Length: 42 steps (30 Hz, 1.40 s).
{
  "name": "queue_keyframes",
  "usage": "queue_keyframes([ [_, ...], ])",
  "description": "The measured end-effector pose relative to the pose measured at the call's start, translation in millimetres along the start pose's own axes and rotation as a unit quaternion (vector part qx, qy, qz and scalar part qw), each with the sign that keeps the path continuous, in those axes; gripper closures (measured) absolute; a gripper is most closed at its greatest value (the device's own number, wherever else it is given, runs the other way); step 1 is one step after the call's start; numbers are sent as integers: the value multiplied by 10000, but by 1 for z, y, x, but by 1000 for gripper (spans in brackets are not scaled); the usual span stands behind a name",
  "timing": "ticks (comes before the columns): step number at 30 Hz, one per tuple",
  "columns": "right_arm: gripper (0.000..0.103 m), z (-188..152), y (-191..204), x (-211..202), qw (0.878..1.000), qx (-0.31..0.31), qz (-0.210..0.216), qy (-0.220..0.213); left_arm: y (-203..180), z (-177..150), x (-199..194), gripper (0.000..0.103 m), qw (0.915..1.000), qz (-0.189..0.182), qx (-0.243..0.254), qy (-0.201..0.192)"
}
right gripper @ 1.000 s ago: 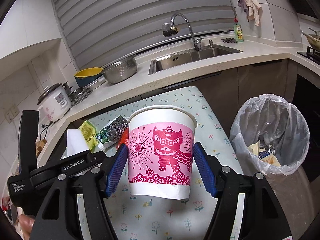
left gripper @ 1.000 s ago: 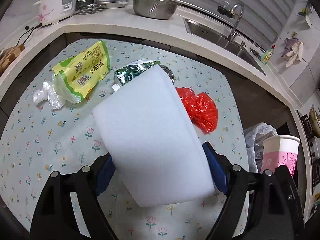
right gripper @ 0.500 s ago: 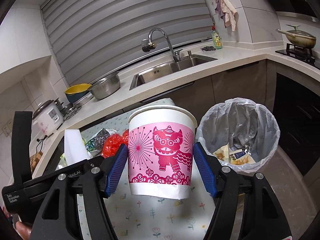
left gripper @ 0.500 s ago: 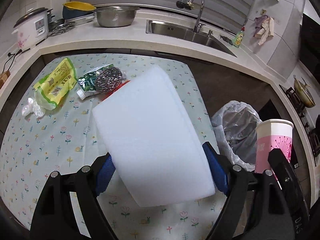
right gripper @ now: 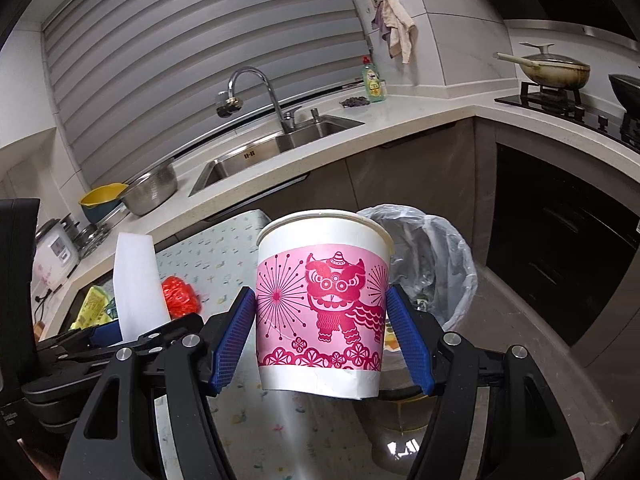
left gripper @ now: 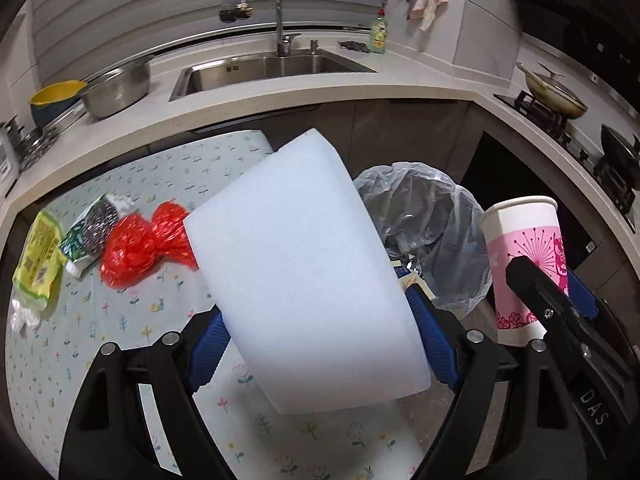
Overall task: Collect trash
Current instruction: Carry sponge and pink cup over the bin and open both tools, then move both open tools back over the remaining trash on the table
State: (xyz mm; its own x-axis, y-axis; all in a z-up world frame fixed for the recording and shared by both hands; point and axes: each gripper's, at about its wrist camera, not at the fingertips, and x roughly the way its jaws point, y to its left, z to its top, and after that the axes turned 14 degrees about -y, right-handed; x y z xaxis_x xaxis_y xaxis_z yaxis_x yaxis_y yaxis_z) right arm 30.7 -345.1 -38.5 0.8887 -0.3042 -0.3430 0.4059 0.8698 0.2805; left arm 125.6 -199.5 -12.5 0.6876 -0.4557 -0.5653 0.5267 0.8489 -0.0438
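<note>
foam block [left gripper: 304,276]: long axis runs away from the camera, tilted up-left, far end over the table [left gripper: 60,344] edge | bin [left gripper: 460,216]: clear liner, paper scraps at bottom | cup [right gripper: 322,308]: upright, mouth up, before the bin | left gripper [left gripper: 316,344]: pads clamp the block's near end | right gripper [right gripper: 322,338]: pads clamp the cup's sides

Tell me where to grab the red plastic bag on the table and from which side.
Take the red plastic bag at its pinched waist, coming from above. It lies flat on the table, crumpled into two lobes, and the waist is probably its narrowest, firmest part.
</note>
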Motion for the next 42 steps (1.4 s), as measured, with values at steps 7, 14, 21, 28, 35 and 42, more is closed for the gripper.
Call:
queue_keyframes([
  [7, 38, 6, -42, 35, 9991, -9, -417, 105, -36, 11, 49, 23, 9971, -495, 571, 76],
  [14, 38, 8, -69, 68, 9975, -17, -655, 262, -66, 12, 92, 23, 9888, -838, 1231, 125],
  [21, 38, -1, -76, 97, 9963, -143, -646, 548, -86, 8, 121, 22, 9790, -1086, 1716, 149],
  [28, 34, -1, -71, 115, 9962, -237, -555, 635, -95, 3, 137, 15, 9714, -1099, 2104, 104],
  [35, 30, 4, -66, 117, 9965, -241, -507, 614, -82, 8, 138, 11, 9747, -988, 2005, 34],
  [42, 30, 10, -59, 103, 9972, -245, -489, 508, -67, 12, 124, 11, 9799, -897, 1782, -35],
])
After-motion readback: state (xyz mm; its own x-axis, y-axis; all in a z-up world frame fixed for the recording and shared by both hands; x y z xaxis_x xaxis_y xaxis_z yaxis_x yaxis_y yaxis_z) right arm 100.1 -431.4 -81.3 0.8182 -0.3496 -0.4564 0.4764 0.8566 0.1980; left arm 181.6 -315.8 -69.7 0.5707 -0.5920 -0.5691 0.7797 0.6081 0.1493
